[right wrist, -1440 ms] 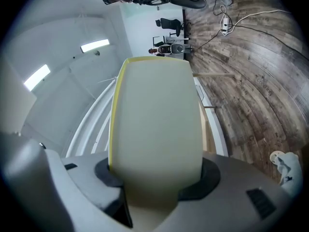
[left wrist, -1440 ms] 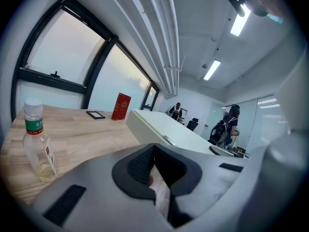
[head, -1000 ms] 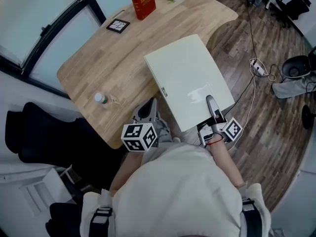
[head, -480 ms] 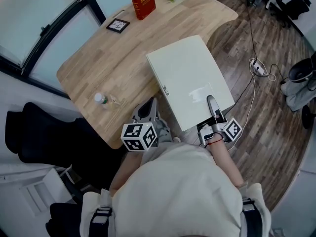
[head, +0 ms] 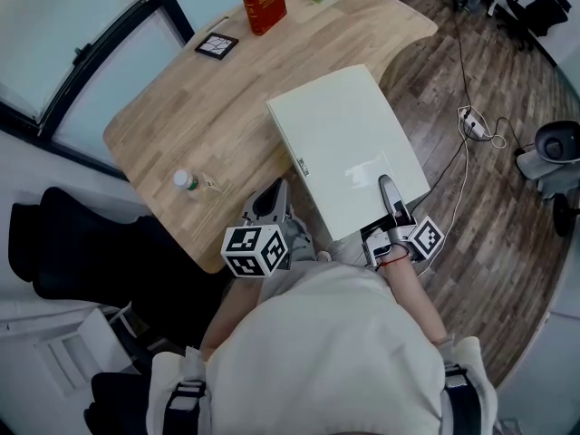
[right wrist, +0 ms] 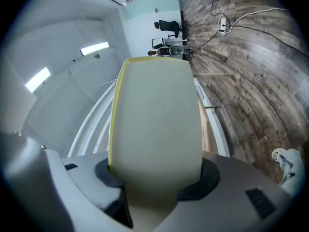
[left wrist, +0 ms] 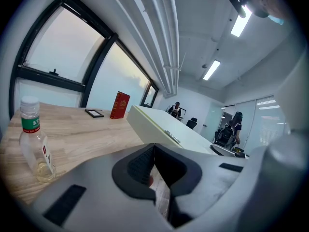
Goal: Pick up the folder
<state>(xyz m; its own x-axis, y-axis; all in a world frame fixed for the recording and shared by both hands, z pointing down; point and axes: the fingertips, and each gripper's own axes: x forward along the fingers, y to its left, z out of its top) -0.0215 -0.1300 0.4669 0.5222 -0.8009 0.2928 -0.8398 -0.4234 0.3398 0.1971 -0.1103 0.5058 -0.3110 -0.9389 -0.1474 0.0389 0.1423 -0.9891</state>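
The folder (head: 344, 143) is a large cream-coloured one, raised at a slant above the wooden table (head: 199, 125), with its near edge toward me. My right gripper (head: 391, 208) is shut on that near edge, one finger (head: 388, 193) lying on top of the cover. In the right gripper view the folder (right wrist: 154, 115) fills the space between the jaws of the right gripper (right wrist: 153, 175). My left gripper (head: 270, 208) hangs at the table's near edge, left of the folder, shut and holding nothing. In the left gripper view, the left gripper (left wrist: 153, 151) has the folder (left wrist: 161, 125) ahead on its right.
A small plastic bottle (head: 186, 183) stands near the table's front left edge. A red book (head: 261, 2) and a black-framed card (head: 217, 47) sit at the far side. Cables and a power strip (head: 473, 125) lie on the wood floor at right. People stand far off in the room (left wrist: 231, 129).
A grey round object on the floor at the right edge has drifted to the right. Both grippers and the folder hold still.
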